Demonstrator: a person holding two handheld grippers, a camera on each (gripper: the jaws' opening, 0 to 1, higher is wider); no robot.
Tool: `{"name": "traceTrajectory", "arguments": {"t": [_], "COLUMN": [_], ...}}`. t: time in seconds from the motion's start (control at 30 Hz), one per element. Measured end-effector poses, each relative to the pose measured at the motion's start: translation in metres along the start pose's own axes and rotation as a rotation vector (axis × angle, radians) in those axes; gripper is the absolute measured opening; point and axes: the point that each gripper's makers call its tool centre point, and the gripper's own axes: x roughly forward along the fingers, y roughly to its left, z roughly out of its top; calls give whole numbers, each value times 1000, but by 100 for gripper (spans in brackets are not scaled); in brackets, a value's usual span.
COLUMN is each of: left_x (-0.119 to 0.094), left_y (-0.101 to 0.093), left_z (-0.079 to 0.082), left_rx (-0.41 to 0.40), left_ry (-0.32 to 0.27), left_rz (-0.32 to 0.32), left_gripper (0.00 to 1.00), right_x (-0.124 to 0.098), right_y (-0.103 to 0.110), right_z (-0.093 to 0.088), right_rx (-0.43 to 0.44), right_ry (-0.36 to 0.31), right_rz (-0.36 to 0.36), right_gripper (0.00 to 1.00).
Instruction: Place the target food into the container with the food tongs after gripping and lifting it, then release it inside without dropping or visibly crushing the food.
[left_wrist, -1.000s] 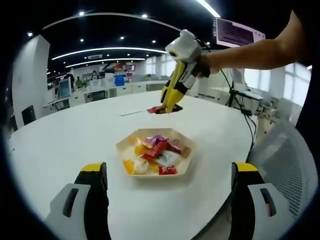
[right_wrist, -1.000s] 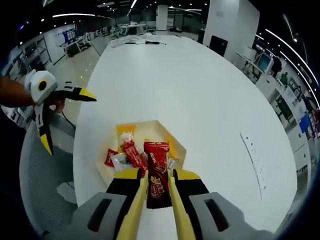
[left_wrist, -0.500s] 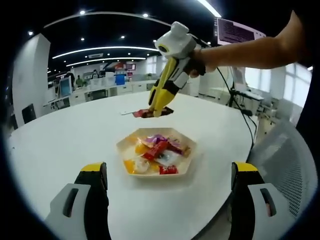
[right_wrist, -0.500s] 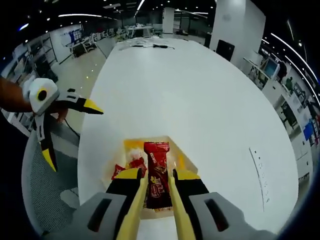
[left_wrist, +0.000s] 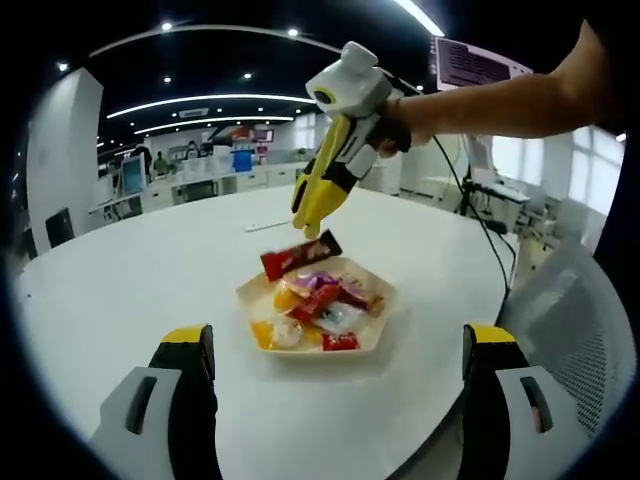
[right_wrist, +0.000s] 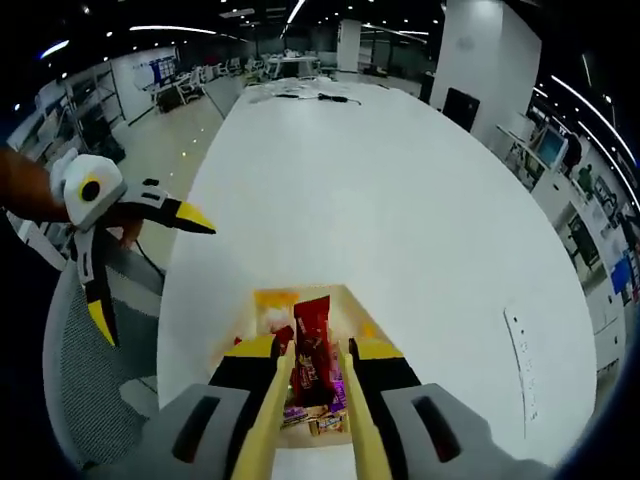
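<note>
1 red bar (left_wrist: 301, 254) hangs free below the parted right fingers (left_wrist: 312, 213).

Worktop (left_wrist: 120, 270) smooth matt white, laminate-like. Tray (left_wrist: 372, 338) looks like pale matt paperboard. Red bar (left_wrist: 301, 255) and the sweets (left_wrist: 320, 305) have glossy film wrappers. My right gripper (left_wrist: 309, 226): yellow and white hard plastic, slight sheen. Chair (left_wrist: 575, 320) back looks like grey mesh.

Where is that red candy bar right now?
In the left gripper view the red candy bar sits just under the right gripper, above the far left rim of the tray of sweets. In the right gripper view it lies between that gripper's jaws.
</note>
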Motion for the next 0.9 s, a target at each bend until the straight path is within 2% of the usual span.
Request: {"name": "traceTrajectory", "arguments": {"t": [0.3, 0.53, 0.63, 0.8, 0.9], "left_x": [1, 0, 1, -3, -5], "left_y": [-1, -1, -1, 4, 9], "left_z": [0, 1, 4, 13, 35], "left_rx": [-5, -7, -7, -23, 9], "left_ry": [-1, -5, -12, -41, -98], "left_rz": [-6, -3, -8, -6, -11], "left_gripper": [100, 100, 100, 100, 100], "right_x": [-6, -19, -31, -50, -66], "right_y": [-1, -2, 3, 10, 13], "right_z": [1, 7, 15, 13, 13], "right_rx": [-6, -13, -62, -67, -55], "right_ry": [-17, -77, -162, -232, -296], "right_rz": [-8, -26, -33, -32, -43], "right_gripper": [27, 27, 27, 27, 27]}}
